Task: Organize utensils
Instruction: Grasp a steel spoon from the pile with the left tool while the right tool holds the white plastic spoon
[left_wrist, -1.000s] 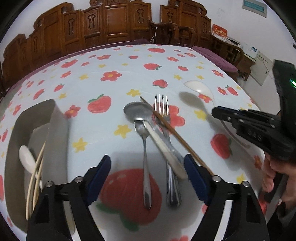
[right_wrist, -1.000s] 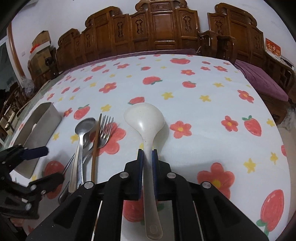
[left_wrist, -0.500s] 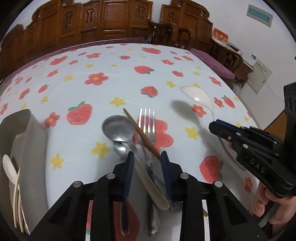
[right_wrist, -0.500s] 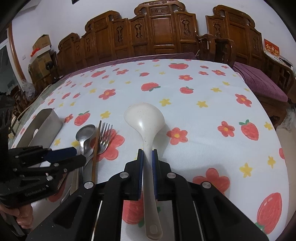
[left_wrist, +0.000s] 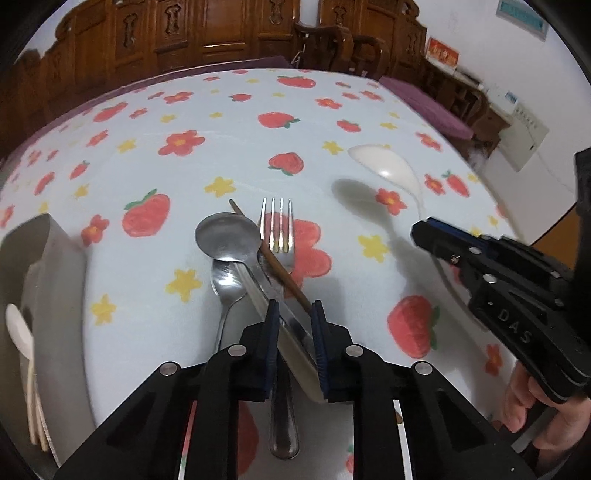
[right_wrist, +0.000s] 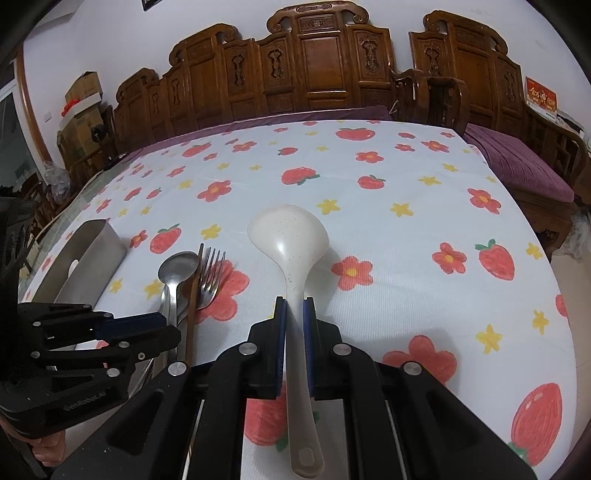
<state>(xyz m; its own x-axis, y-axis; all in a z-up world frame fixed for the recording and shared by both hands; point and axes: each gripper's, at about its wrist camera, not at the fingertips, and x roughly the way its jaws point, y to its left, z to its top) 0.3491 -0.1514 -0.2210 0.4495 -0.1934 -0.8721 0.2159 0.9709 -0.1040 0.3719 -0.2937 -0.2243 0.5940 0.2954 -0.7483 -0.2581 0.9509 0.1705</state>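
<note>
Two claws | left claw (left_wrist: 294, 334) closing around large spoon (left_wrist: 236, 243), handle end hidden | right claw (right_wrist: 294, 334) clamps white ladle (right_wrist: 291, 251)

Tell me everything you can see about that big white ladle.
The white ladle looks like speckled plastic, with a deep round bowl and a long, slim handle ending in a small hole. The jaws of the right gripper are shut on its handle. Its bowl faces up and points away over the strawberry tablecloth, casting a shadow; no other utensil touches it.

A home dining room: carved wooden chairs (right_wrist: 317, 70) ring a worktop (right_wrist: 406, 236) under a strawberry-print cloth, with cardboard boxes (right_wrist: 83, 92) stacked by the wall.
</note>
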